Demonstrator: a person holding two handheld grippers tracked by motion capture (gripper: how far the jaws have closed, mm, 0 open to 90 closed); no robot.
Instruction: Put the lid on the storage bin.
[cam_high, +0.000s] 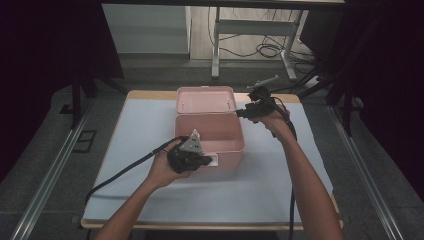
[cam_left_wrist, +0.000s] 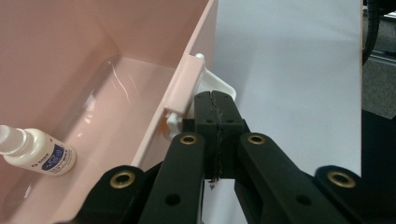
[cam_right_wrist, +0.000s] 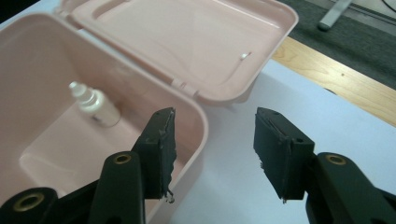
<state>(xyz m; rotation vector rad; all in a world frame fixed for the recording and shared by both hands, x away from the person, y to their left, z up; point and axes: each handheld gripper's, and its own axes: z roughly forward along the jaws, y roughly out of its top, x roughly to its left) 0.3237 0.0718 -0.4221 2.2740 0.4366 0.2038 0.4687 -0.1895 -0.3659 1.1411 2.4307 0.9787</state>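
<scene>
The pink plastic storage box w/ hinged lid (cam_high: 210, 132) sits mid-worktop on the white sheet covering the wooden worktop (cam_high: 150, 200), lid (cam_high: 206, 99) flung open toward the far side. Inside, a small white plastic dropper bottle w/ blue label (cam_left_wrist: 39, 154) lies on its side on the box floor; in the right gripper view the bottle (cam_right_wrist: 95, 105) rests toward the far-left corner, cap end pointing far-left, long axis roughly diagonal across the floor.

Key relation: the bottle is down inside the box, to the left of and below the right tongs (cam_right_wrist: 215, 154), w/ the box's right wall between them. So the right tongs are outside the rim and, I judge, would have to go up and over the wall, then down, to reach it. The lid's right edge is also near these tongs, just far-left of them, so either lid or bottle could be the target; can't tell which.

Right tongs (cam_high: 241, 113): fairly wide, nothing between the pads, touching nothing; left pad hangs over the box's right rim, right pad over the white sheet.

Left tongs (cam_left_wrist: 215, 135): fully closed, pads pressed together, tips at the white latch tab (cam_left_wrist: 219, 86) on the box's near front wall. In the high view the left tongs (cam_high: 210, 161) sit at the near edge of the box, prob. steadying it. Whether the latch is pinched or just touched, can't tell.

Nearer arm to bottle: the right looks better placed.
</scene>
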